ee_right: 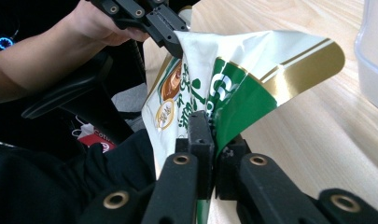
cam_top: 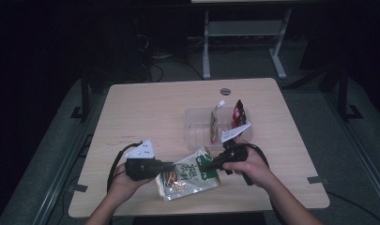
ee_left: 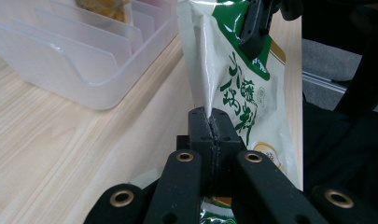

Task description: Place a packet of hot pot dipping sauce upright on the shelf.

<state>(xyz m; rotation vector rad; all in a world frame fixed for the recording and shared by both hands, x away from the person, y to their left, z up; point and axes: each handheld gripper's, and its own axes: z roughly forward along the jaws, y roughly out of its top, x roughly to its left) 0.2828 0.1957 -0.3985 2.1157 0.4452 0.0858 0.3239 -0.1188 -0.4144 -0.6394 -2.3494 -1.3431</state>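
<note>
Lower centre of the high view: the left gripper (cam_top: 171, 165) and the right gripper (cam_top: 207, 166) are each clamping an opposite edge of the green-and-white snack bag (cam_top: 190, 176), which is lying near the table (cam_top: 145, 108) front edge, just below the clear plastic tray (cam_top: 195, 127).

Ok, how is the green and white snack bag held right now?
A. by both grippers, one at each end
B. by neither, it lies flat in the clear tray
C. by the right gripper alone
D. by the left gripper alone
A: the left gripper is shut on one edge of the snack bag and the right gripper is shut on the opposite end, beside the clear tray.
</note>
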